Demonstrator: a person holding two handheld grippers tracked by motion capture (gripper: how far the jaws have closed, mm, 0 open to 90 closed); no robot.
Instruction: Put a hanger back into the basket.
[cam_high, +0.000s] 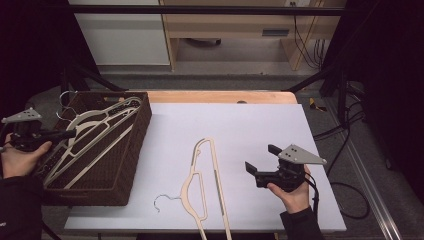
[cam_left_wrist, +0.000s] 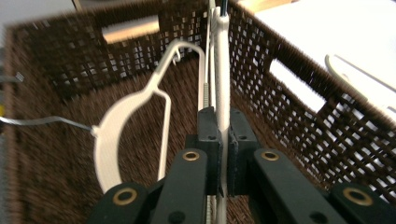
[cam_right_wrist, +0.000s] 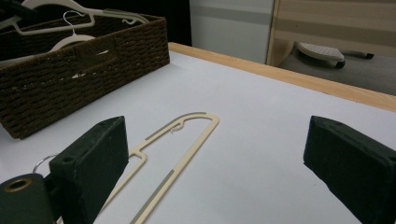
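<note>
Hangers: several lay in wicker basket | left gripper clamped one hanger inside basket | another hanger lay on counter beside basket, probably next | right gripper hung released

A grey floor is being seen beyond the table's far wooden edge. A light wooden cabinet is being flanked by a white panel. Black cables are being trailed across the floor at the right. The sides are being left dark.
</note>
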